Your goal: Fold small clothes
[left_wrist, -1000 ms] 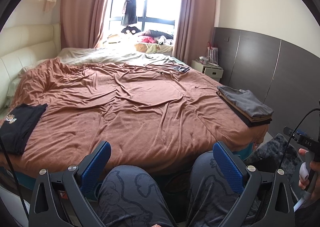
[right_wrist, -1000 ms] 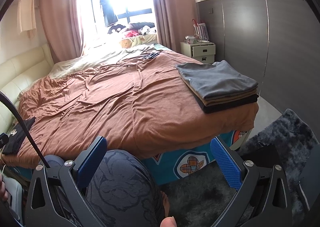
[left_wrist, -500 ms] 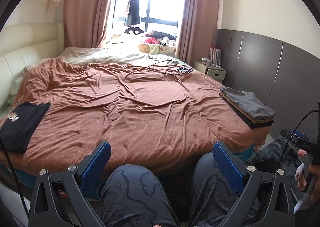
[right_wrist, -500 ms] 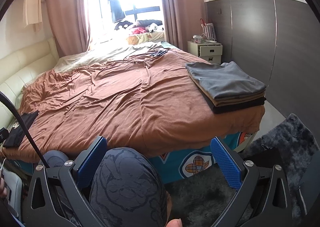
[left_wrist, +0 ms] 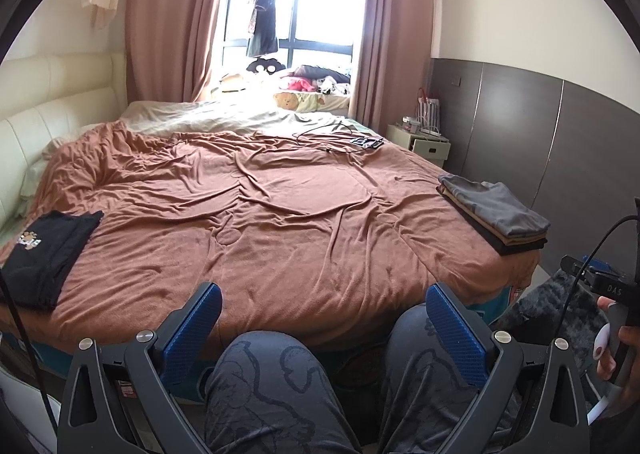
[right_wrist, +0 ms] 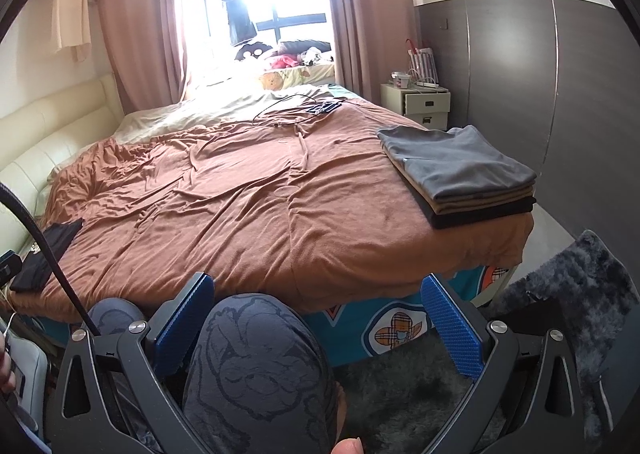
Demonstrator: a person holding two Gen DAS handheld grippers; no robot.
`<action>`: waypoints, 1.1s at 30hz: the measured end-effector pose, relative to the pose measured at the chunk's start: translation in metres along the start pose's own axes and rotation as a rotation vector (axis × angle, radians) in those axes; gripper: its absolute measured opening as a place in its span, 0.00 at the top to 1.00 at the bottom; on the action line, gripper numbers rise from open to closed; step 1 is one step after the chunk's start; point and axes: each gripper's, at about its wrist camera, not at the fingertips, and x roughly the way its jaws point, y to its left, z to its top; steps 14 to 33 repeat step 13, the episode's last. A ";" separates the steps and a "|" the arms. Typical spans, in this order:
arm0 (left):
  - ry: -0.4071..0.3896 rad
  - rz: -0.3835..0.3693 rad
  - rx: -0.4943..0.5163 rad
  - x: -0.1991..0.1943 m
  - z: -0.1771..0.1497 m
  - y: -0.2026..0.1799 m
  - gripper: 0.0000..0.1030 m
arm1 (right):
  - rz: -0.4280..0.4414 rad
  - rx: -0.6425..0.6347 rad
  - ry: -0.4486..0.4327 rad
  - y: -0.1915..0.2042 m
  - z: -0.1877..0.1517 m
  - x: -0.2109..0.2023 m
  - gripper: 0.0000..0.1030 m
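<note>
I am holding my left claw [left_wrist: 320,328] and right claw [right_wrist: 318,318] wide, gripping nothing, facing the rumpled brown blanket [left_wrist: 256,221] bearing a folded grey-topped clothes stack [right_wrist: 460,169].

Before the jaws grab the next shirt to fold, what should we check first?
1. Left gripper empty, jaws wide apart: ok.
2. Right gripper empty, jaws wide apart: ok.
3. Black shirt within easy reach: not ok; it lies at the bed's near left corner, well off to the side of both grippers.
4. Spot to fold on: ok; the middle of the brown blanket has nothing lying on it, only wrinkles.
5. Folded stack out of the way: ok; it sits neat at the bed's right edge.
6. Cable clear of the work spot: ok; it lies at the far side near the window.
</note>
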 end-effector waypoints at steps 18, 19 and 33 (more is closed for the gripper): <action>-0.009 0.001 0.011 -0.005 0.000 0.000 0.00 | 0.005 -0.001 0.002 0.005 -0.003 -0.001 0.00; -0.009 0.001 0.011 -0.005 0.000 0.000 0.00 | 0.005 -0.001 0.002 0.005 -0.003 -0.001 0.00; -0.009 0.001 0.011 -0.005 0.000 0.000 0.00 | 0.005 -0.001 0.002 0.005 -0.003 -0.001 0.00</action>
